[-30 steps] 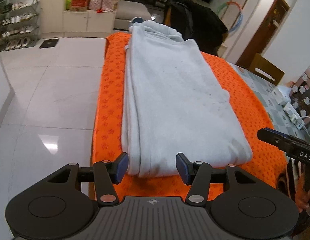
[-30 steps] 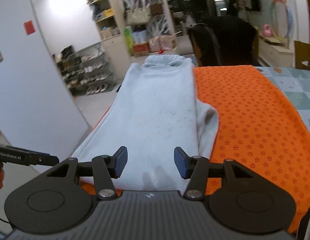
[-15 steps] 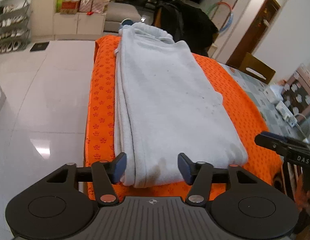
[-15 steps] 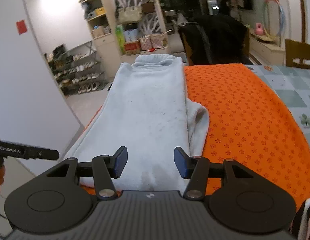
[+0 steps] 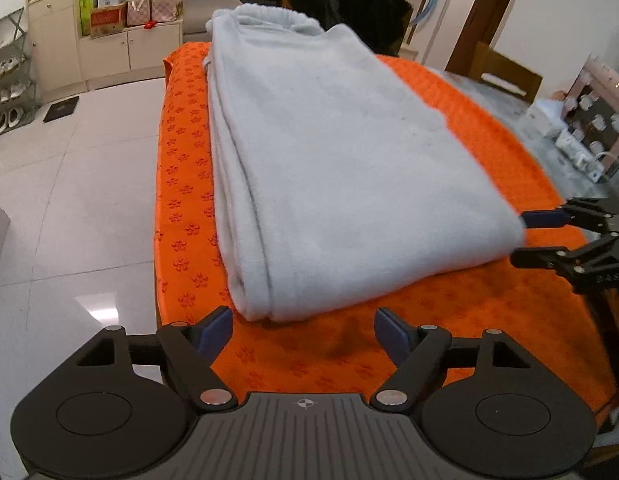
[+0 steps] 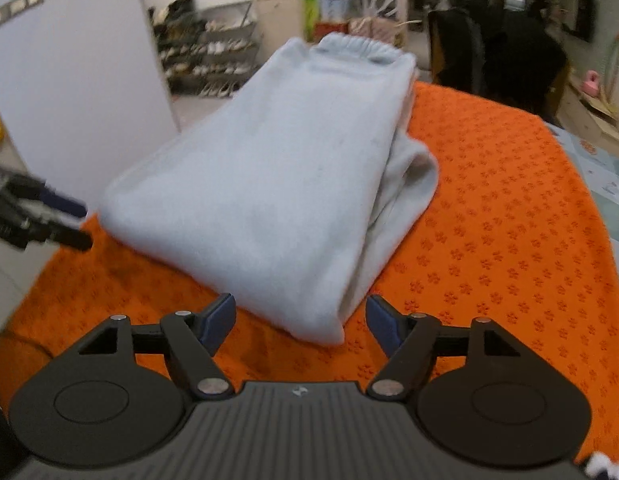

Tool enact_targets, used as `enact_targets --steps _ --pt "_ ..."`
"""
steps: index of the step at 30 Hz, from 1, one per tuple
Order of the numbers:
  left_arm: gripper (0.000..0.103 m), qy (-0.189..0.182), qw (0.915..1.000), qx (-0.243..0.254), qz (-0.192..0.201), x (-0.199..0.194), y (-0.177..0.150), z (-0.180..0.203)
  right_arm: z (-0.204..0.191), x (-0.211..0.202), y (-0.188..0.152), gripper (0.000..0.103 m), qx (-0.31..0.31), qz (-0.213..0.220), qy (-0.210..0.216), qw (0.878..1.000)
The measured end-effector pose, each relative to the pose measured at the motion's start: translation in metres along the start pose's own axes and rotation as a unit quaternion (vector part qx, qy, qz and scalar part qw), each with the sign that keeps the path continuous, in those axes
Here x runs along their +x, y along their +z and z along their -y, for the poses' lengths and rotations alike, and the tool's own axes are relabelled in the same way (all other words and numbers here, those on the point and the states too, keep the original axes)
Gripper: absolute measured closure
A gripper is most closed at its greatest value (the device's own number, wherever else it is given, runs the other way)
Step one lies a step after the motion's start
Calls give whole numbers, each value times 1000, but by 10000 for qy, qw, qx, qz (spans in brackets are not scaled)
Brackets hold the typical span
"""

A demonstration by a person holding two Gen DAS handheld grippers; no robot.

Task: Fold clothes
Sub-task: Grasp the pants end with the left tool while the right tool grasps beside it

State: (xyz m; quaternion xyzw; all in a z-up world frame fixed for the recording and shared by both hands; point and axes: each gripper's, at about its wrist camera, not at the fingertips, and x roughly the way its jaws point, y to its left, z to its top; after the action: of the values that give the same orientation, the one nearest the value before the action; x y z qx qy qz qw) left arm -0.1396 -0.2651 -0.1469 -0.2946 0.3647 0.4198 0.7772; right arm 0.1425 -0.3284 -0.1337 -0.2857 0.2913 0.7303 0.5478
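Opening wider than a second ago, left hand-held gripper and right hand-held gripper have dropped toward the folded pale-blue garment's near corners, nothing pinched yet. Garment lies lengthwise ahead on the orange bench cover; corner grasps look next.

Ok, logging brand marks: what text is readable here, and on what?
None reads legibly.
Right gripper, jaws opening with the garment corner between them, unpressed: faint lettering, blurred.
Left gripper, jaws opening, garment just ahead: blurred.
Cardboard box: print too small.
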Motion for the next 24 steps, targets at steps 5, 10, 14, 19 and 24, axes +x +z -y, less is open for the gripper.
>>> enact_targets --steps 5,10,14,19,24 --pt "28 99 9996 274 29 17 4 -3 -2 21 -1 26 -450 -38 164 9988" --pt "59 147 9974 648 264 9 3 5 -11 33 2 53 -825 -71 288 9961" --pt "65 124 9967 668 440 -10 9 3 -10 20 14 64 -607 51 332 9976" --pt "68 -103 9945 714 755 -39 32 -1 -9 -5 35 67 -217 402 245 9987" --pt "70 -586 9904 825 940 -54 67 -18 -8 -20 63 70 266 703 -64 9972"
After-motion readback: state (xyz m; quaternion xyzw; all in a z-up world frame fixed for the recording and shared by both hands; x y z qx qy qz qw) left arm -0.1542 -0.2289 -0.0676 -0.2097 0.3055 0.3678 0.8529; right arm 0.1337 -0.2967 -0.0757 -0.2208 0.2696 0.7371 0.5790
